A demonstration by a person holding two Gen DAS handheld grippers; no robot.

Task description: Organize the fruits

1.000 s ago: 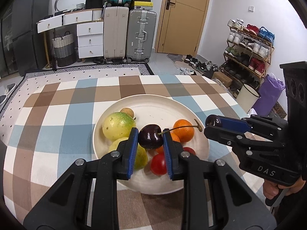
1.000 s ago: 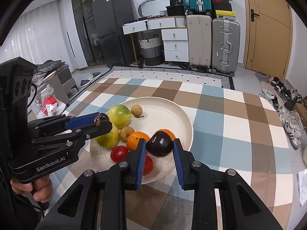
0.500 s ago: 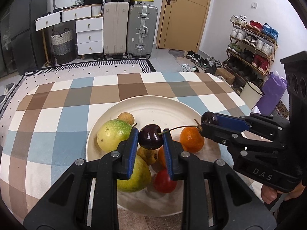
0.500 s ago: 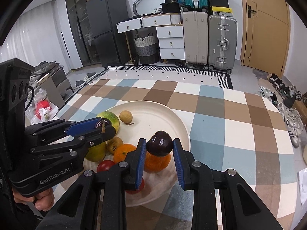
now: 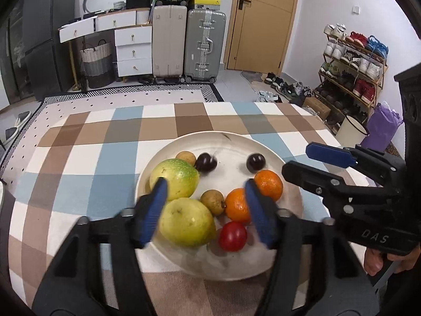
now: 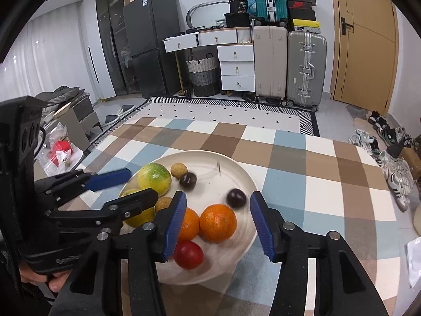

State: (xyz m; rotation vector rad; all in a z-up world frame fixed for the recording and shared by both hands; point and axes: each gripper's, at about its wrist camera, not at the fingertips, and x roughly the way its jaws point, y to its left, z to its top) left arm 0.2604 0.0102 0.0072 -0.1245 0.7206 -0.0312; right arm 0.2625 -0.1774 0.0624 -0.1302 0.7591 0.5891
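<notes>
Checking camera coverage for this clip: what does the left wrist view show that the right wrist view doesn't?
Left wrist only: a shoe rack and a purple bag.
Right wrist only: the fridge and floor clutter.
Both: the plate of fruit, two dark cherries lying loose, and both grippers open, left gripper and right gripper.

Both cherries (image 5: 206,161) now released onto plate (image 5: 289,260).

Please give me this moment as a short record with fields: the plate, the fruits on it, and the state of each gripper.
plate: cream plate on checked tablecloth
dark cherries: two, loose on plate, left one, right one
oranges: two, touching
red fruit: one, at near rim
green-yellow fruits: two, left side
left gripper: open, holds nothing
right gripper: open, holds nothing
</notes>
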